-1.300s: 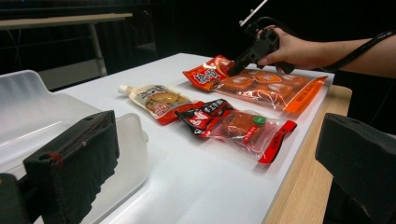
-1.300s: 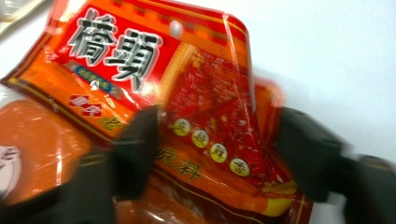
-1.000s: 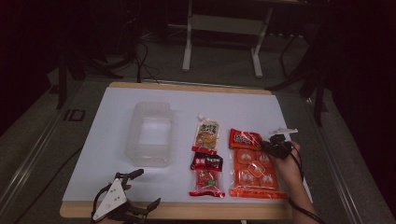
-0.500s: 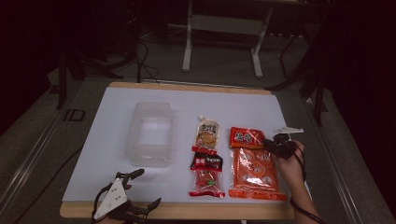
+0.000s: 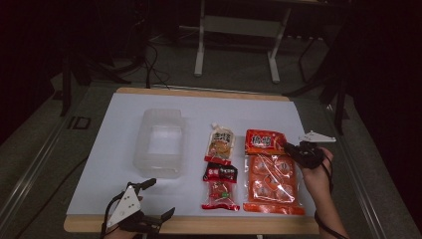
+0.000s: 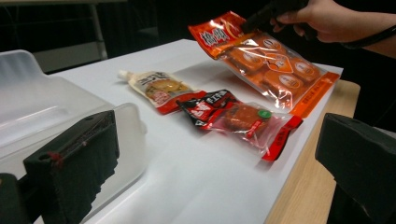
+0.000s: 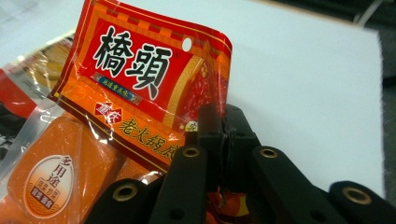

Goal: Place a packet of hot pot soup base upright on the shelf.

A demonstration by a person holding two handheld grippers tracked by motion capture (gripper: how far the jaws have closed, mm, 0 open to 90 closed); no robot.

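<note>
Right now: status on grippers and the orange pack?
Right gripper shut on orange pack, top edge lifted off table. Left gripper open, idle near bin. Nothing in the way.

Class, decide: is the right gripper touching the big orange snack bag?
Touching. The right gripper view shows the right gripper shut on the orange snack bag at its edge.
</note>
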